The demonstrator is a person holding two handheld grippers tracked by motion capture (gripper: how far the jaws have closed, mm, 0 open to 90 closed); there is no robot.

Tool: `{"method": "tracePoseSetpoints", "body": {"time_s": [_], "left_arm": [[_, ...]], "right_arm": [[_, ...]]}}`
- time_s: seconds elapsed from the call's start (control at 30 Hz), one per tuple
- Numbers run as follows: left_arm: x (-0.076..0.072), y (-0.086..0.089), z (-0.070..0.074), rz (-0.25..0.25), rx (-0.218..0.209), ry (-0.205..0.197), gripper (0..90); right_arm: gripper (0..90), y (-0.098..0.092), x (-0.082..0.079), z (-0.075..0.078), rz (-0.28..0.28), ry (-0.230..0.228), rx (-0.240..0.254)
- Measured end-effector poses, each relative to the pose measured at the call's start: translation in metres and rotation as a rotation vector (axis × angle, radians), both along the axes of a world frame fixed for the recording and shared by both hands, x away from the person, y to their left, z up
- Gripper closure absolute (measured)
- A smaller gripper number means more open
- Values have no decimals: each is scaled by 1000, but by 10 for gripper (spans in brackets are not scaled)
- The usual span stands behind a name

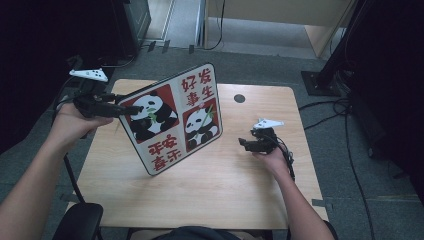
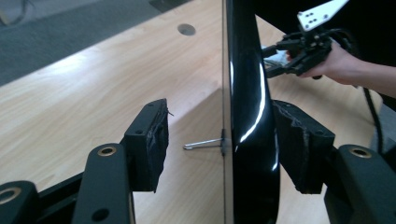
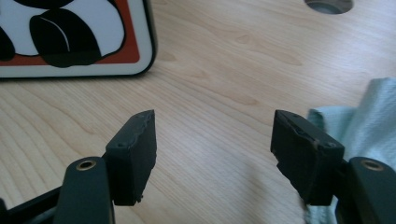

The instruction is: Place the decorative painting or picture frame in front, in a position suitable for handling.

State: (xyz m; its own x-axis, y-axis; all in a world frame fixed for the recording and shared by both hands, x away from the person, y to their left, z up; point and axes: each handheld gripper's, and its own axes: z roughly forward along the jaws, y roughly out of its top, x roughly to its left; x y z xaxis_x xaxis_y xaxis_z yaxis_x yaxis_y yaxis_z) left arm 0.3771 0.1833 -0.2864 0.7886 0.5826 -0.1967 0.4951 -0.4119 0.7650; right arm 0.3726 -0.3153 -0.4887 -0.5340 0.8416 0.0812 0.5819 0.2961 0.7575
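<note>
Left gripper (image 1: 121, 111) has its jaws apart around the edge of the panda board (image 1: 175, 117), which stands tilted on the table (image 1: 240, 175), and right gripper (image 1: 246, 143), open, hovers beside it, so the unclamped board could fall flat.

Obstacles and clearances. The panda board (image 1: 172, 117) stands tilted on its lower edge on the table (image 1: 225, 190), its dark rim between the jaws of the left gripper (image 2: 224, 149), with a gap on one side. Bare wood lies ahead of the right gripper (image 3: 212, 140) (a pale cloth (image 3: 369, 121) crowds its right jaw). A round hole (image 1: 239, 98) lies beyond.
</note>
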Motion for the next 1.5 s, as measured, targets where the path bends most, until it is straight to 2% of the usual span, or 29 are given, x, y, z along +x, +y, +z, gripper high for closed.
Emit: {"method": "tracePoseSetpoints", "body": {"time_s": [0.33,0.5,0.67,0.8,0.93,1.03,1.13,1.33,1.4,1.43,1.5], "left_arm": [[-10,4,-11,11,11,-9,381],[-14,5,-21,24,12,-3,381],[-20,6,-28,35,8,-11,381],[-22,7,-35,37,-33,-2,382],[-24,4,-42,50,7,0,382],[-26,2,-46,48,14,1,381],[-27,2,-49,52,2,2,381],[-27,1,-54,55,-8,-3,382],[-27,1,-56,58,-17,-1,381],[-27,1,-57,60,-15,1,381],[-27,1,-59,64,-13,1,385]], "right_arm": [[348,-28,-2,8,-60,-26,14],[361,-44,1,8,-97,-34,-6],[396,-62,6,5,-132,-10,-16],[418,-69,10,1,-153,6,-16],[417,-68,15,-6,-147,30,-27],[415,-68,18,-13,-147,48,-34],[415,-67,20,-18,-151,68,-31],[433,-66,20,-24,-147,38,-68],[440,-62,17,-26,-138,1,-114],[442,-61,15,-27,-139,-17,-121],[445,-63,12,-30,-152,-34,-94]]}}
